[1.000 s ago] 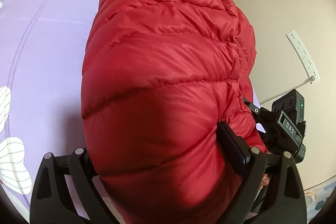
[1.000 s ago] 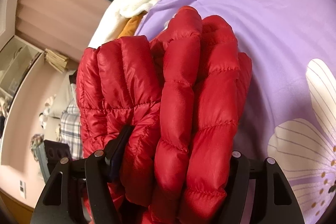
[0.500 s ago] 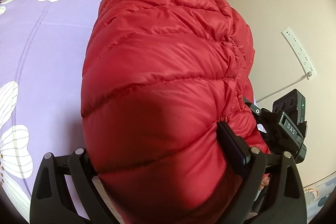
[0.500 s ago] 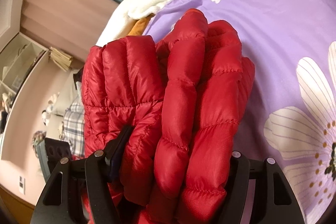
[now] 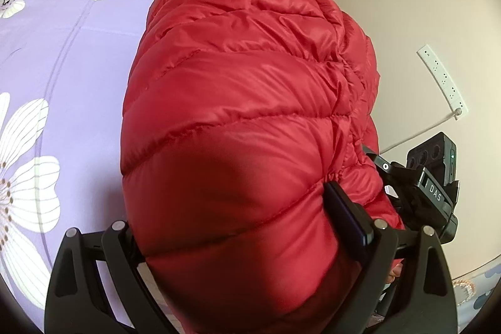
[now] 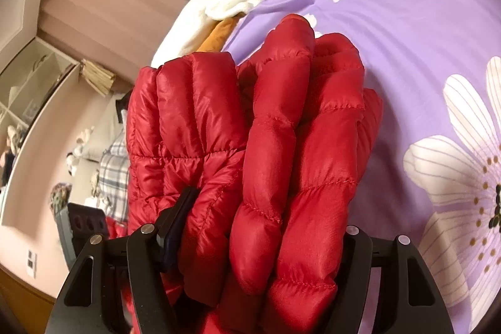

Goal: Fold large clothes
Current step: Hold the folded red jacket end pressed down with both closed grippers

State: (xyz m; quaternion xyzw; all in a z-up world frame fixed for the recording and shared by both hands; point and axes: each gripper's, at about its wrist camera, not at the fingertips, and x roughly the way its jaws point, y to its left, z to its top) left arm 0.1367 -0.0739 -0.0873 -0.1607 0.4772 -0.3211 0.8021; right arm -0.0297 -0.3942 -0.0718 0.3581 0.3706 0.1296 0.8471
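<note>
Left wrist view: purple flowered bed [image 5: 62,77] at 9 o'clock, puffy red down jacket [image 5: 238,115] bunched dead centre. Left tongs [image 5: 247,243] pinching jacket at 6 o'clock. Right tongs [image 6: 260,240] likewise clamped on its folded layers. White power strip [image 5: 444,77] at 3 o'clock.

Soft, even indoor light fills both views, with no hard glare. The red jacket [image 5: 238,121] shows a dull sheen toward 12 o'clock and a dark shadow patch at 6 o'clock, perhaps cast by the camera. Fisheye bending curves the walls; black vignette rings every edge.
</note>
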